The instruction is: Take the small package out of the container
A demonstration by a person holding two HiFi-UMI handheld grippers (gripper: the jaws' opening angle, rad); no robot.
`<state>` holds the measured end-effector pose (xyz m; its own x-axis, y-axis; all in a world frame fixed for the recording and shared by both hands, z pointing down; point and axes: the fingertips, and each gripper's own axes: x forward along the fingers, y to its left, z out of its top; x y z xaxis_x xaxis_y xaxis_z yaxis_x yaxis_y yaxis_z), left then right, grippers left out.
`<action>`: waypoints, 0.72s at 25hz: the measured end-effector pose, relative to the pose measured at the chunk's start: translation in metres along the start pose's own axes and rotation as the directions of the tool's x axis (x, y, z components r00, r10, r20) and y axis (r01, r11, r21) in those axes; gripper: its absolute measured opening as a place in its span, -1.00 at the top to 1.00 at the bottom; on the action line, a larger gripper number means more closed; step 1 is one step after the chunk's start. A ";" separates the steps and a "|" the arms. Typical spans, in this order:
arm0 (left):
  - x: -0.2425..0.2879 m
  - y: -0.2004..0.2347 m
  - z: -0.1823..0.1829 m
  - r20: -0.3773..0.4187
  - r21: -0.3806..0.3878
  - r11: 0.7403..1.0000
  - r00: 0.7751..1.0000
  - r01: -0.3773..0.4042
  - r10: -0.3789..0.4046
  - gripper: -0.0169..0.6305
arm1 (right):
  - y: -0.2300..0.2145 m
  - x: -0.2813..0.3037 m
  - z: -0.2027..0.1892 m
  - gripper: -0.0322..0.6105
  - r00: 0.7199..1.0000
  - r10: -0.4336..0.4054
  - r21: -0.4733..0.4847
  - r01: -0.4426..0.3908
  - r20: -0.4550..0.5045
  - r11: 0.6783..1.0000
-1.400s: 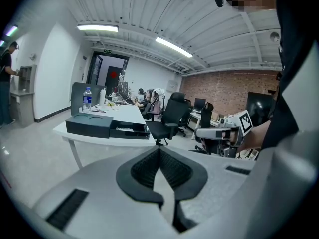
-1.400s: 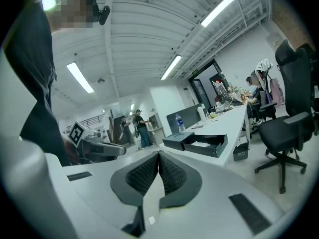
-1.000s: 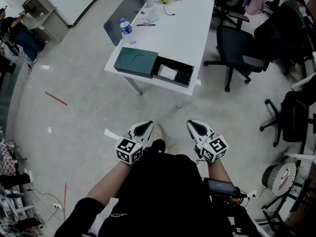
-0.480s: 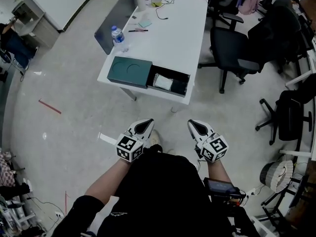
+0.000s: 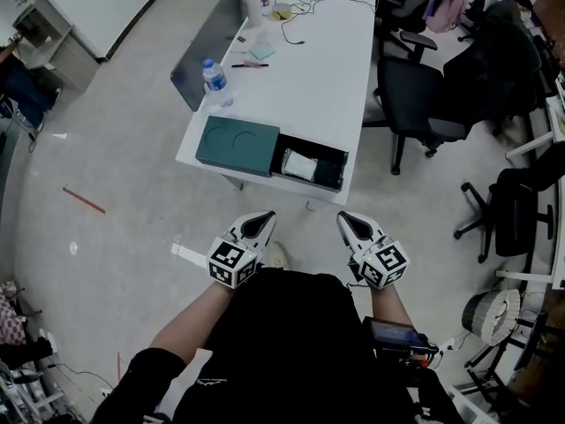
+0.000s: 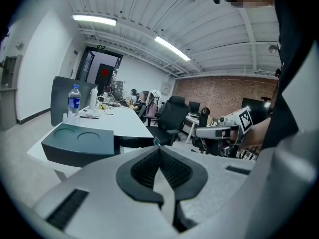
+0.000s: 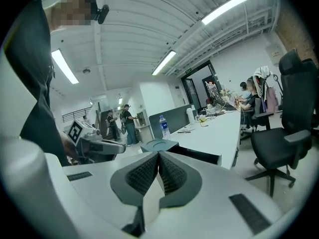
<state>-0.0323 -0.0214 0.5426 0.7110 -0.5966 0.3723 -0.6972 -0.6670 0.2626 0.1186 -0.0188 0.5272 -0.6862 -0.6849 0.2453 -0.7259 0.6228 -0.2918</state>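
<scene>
A dark open container (image 5: 309,166) lies at the near end of a white table (image 5: 309,69), with a small pale package (image 5: 300,164) inside it. Its dark green lid (image 5: 237,146) (image 6: 79,143) (image 7: 159,146) rests beside it on the left. Both grippers hang in front of my body, well short of the table. My left gripper (image 5: 263,221) (image 6: 159,147) is shut with nothing in it. My right gripper (image 5: 343,221) (image 7: 159,154) is shut and empty too. The package is hidden in both gripper views.
A water bottle (image 5: 212,76) (image 6: 74,103) (image 7: 163,126), a white cup (image 5: 253,3), pens and cables lie farther along the table. Black office chairs (image 5: 424,95) (image 7: 284,143) stand at the table's right. A grey partition (image 5: 212,38) runs along its left. People stand in the distance.
The table and container have drawn a little nearer and shifted slightly in the head view. Both grippers stay shut in front of my body.
</scene>
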 end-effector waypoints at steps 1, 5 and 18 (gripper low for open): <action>0.000 0.005 0.001 0.001 0.001 1.000 1.000 0.002 -0.002 0.92 | -0.003 0.005 0.002 0.82 1.000 -0.009 -0.005 0.009 -0.001 1.000; 0.000 0.028 0.008 0.009 -0.001 1.000 1.000 0.003 -0.003 0.92 | -0.017 0.020 0.015 0.82 0.999 -0.042 -0.021 0.042 0.000 0.999; -0.003 0.082 0.021 0.042 -0.043 0.998 0.998 -0.036 0.038 0.92 | -0.044 0.071 0.033 0.82 0.996 -0.074 -0.085 0.070 -0.044 0.994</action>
<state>-0.0895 -0.0838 0.5440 0.6870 -0.6400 0.3440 -0.7259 -0.6252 0.2867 0.1037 -0.1070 0.5271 -0.6319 -0.7117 0.3068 -0.7736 0.6031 -0.1944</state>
